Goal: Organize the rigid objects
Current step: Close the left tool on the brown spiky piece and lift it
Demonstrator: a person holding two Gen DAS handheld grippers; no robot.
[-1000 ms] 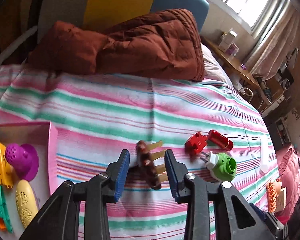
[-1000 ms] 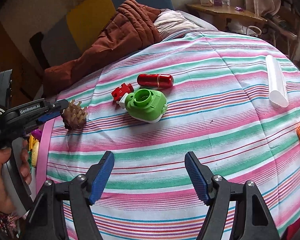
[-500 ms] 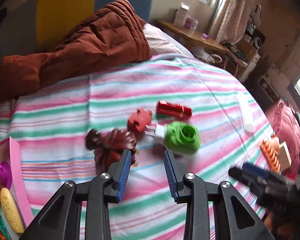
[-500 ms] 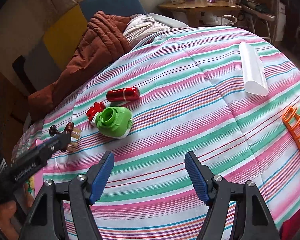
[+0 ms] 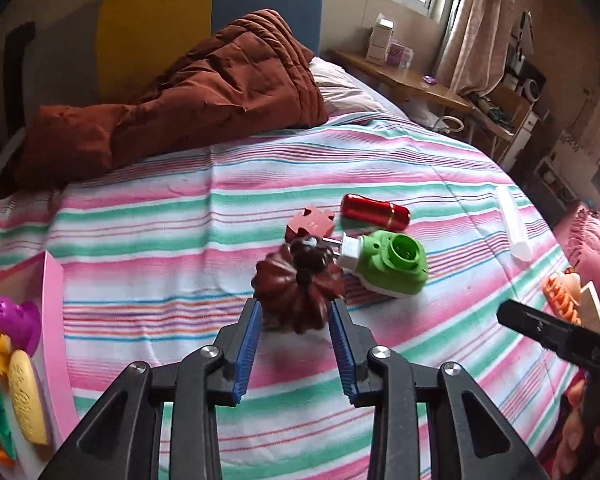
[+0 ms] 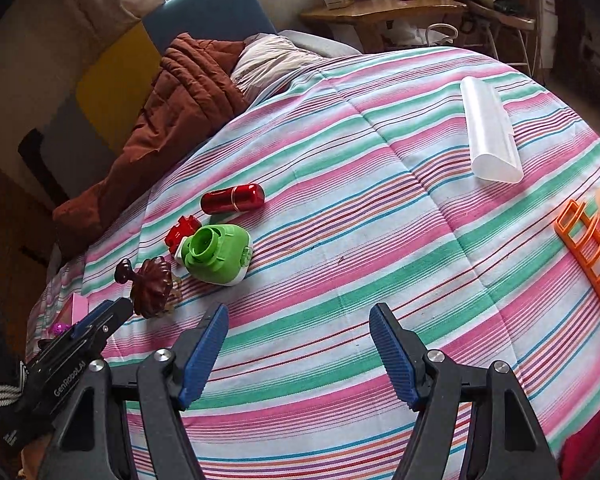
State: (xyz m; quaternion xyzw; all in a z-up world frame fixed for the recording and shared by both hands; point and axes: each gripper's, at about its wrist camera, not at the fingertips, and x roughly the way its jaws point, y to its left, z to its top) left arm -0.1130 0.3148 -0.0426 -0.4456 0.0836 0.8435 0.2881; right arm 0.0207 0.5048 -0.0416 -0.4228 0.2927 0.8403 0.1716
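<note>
A dark brown ribbed toy [image 5: 300, 292] with a knobbed handle lies on the striped bedspread, between the tips of my left gripper [image 5: 294, 312], whose jaws stand open just beside it; whether they touch it I cannot tell. It also shows in the right wrist view [image 6: 152, 286]. Behind it lie a green and white plug-like toy [image 5: 392, 266], a red block [image 5: 310, 222] and a red cylinder [image 5: 374, 211]. My right gripper [image 6: 298, 334] is open and empty over the bedspread, well right of these toys.
A pink tray [image 5: 54, 320] with purple, yellow and green toys sits at the left. A clear plastic tube [image 6: 490, 136] lies far right, an orange rack [image 6: 588, 252] at the right edge. A brown quilt [image 5: 188, 100] is heaped at the bed's head.
The brown toy, held between the left jaws a second ago, now lies on the bedspread at their tips. The left gripper has swung right toward the green toy. The right gripper has moved right.
</note>
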